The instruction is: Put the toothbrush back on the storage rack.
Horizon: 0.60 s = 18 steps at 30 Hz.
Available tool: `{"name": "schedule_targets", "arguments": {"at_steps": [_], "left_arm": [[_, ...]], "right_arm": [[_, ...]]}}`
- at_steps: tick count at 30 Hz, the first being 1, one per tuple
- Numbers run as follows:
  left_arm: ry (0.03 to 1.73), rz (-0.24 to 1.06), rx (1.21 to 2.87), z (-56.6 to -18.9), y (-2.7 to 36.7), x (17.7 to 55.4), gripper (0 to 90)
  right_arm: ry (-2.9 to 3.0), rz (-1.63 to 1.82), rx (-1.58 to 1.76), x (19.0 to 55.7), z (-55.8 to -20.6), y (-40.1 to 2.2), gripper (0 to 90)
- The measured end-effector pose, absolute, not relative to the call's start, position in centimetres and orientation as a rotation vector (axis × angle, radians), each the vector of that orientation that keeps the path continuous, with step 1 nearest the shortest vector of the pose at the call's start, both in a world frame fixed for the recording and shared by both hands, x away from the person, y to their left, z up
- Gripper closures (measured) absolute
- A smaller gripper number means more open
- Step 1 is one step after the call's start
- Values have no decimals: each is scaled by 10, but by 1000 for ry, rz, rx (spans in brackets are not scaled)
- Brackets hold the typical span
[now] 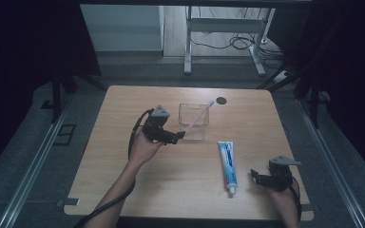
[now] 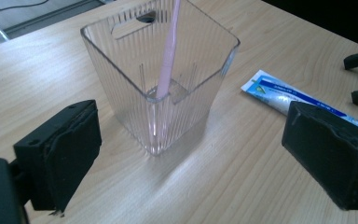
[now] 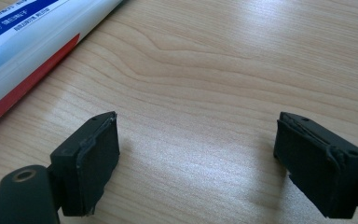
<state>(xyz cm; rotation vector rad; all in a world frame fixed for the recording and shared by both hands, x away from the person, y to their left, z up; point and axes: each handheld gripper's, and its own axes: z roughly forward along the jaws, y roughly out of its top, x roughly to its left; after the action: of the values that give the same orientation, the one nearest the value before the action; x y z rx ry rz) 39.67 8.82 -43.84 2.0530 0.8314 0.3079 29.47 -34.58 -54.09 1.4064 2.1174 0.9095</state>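
Fingers (image 2: 65,154) of left gripper (image 1: 171,136) spread, empty, facing clear cup (image 1: 193,121).
Toothbrush (image 2: 168,60) upright inside; right gripper (image 1: 261,179) spread beside toothpaste (image 1: 228,164), near worktop (image 1: 123,156) edge.

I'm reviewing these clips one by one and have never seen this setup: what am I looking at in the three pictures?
A person at a light wooden table holds a hand-held two-jaw claw in each hand. The high view looks down from above; the other two pictures come from cameras riding on each claw. The left claw is open beside a clear ribbed plastic cup with a pink toothbrush standing in it. The right claw is open over bare wood, near a white and blue toothpaste tube lying flat. Neither claw holds anything.
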Motion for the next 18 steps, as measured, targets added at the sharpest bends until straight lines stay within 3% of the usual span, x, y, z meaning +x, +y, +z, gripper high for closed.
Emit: {"name": "schedule_targets", "arguments": {"at_steps": [18], "left_arm": [[861,307,2048,-467,116,372,33]], "right_arm": [[2117,909,1405,294,-541,-345,139]]}}
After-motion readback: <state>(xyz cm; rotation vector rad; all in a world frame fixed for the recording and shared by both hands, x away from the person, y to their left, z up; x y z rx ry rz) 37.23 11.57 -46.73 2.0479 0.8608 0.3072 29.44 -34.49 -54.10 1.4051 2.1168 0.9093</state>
